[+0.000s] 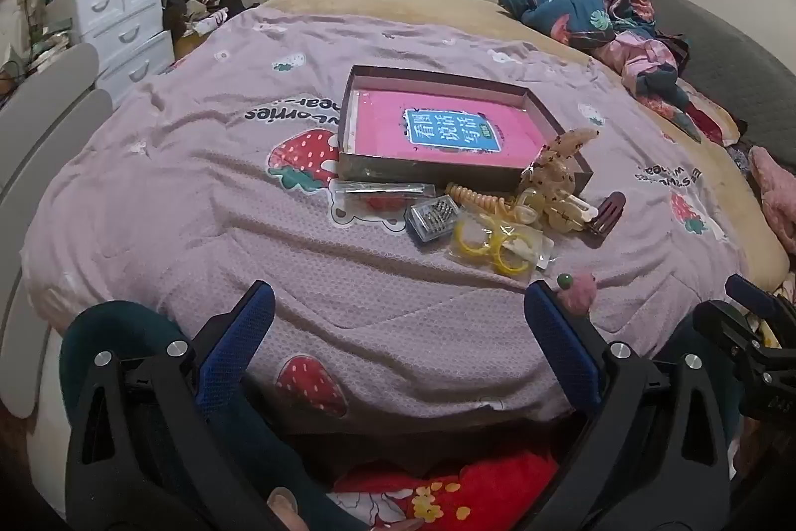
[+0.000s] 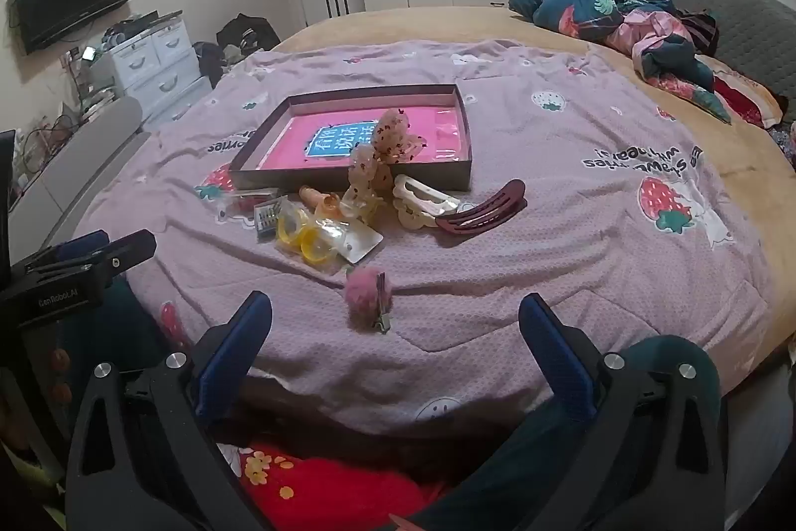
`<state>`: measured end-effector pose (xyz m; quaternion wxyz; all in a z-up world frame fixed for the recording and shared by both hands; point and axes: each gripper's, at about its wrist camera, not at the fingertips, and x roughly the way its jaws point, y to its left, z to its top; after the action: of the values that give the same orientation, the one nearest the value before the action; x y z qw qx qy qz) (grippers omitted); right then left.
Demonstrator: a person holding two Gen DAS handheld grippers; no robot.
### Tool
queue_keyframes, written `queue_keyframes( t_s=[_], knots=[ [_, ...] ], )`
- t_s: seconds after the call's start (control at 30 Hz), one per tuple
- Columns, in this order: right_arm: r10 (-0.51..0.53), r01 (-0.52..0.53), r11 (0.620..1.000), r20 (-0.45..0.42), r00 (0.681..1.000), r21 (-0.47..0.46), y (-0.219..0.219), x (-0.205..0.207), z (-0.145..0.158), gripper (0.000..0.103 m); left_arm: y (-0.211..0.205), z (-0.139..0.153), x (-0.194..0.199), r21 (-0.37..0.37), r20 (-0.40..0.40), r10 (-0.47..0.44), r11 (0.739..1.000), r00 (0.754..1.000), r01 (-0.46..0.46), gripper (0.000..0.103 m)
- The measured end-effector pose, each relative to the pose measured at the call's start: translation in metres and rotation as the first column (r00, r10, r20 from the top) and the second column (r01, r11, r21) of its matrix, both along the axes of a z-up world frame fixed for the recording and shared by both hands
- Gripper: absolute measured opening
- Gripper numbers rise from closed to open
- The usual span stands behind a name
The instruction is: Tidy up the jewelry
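Left gripper and right gripper spread wide, empty — above quilt. Jewelry pile just before box; pompom clip nearest, path unobstructed.

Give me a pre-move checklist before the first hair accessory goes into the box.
1. Left tool open, nothing between its fingers: ok.
2. Right tool open, nothing held: ok.
3. Box lies open on the blanket, only a pink sheet inside: ok.
4. Pink pompom clip lies apart from the pile, nearest the right tool: ok.
5. Dark red clip free of the cream clip: cannot tell.
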<state>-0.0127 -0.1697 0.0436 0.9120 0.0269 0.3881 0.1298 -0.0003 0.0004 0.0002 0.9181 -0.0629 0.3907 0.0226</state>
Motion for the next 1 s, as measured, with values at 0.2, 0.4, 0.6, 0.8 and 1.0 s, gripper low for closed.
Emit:
queue_keyframes(
  t_s=[0.2, 0.4, 0.6, 0.8, 1.0],
  knots=[
    [0.0, 0.0, 1.0, 0.005, 1.0, 0.002, 0.0007, -0.001, 0.0005, 0.099, -0.0002, 0.0, 0.0001, 0.003, 0.0, -0.001, 1.0, 1.0, 0.001, 0.094],
    [0.0, 0.0, 1.0, 0.005, 1.0, 0.003, 0.0023, -0.0013, -0.0013, 0.099, 0.0001, 0.0002, 0.0, 0.004, 0.0, 0.0, 1.0, 1.0, 0.0, 0.094],
    [-0.001, 0.001, 1.0, 0.005, 1.0, 0.003, 0.0009, -0.0025, 0.002, 0.099, -0.0003, -0.0001, 0.0001, 0.006, 0.0, -0.001, 1.0, 1.0, 0.001, 0.094],
    [0.001, -0.001, 1.0, 0.008, 1.0, 0.0, 0.0014, -0.0032, 0.0027, 0.099, -0.0003, -0.0006, 0.0003, 0.008, 0.0, 0.0, 1.0, 1.0, 0.0, 0.094],
    [0.001, -0.001, 1.0, 0.009, 1.0, 0.001, 0.0023, -0.0039, 0.0026, 0.099, -0.0001, -0.0006, 0.0004, 0.01, 0.001, 0.002, 1.0, 1.0, -0.002, 0.094]
  ],
)
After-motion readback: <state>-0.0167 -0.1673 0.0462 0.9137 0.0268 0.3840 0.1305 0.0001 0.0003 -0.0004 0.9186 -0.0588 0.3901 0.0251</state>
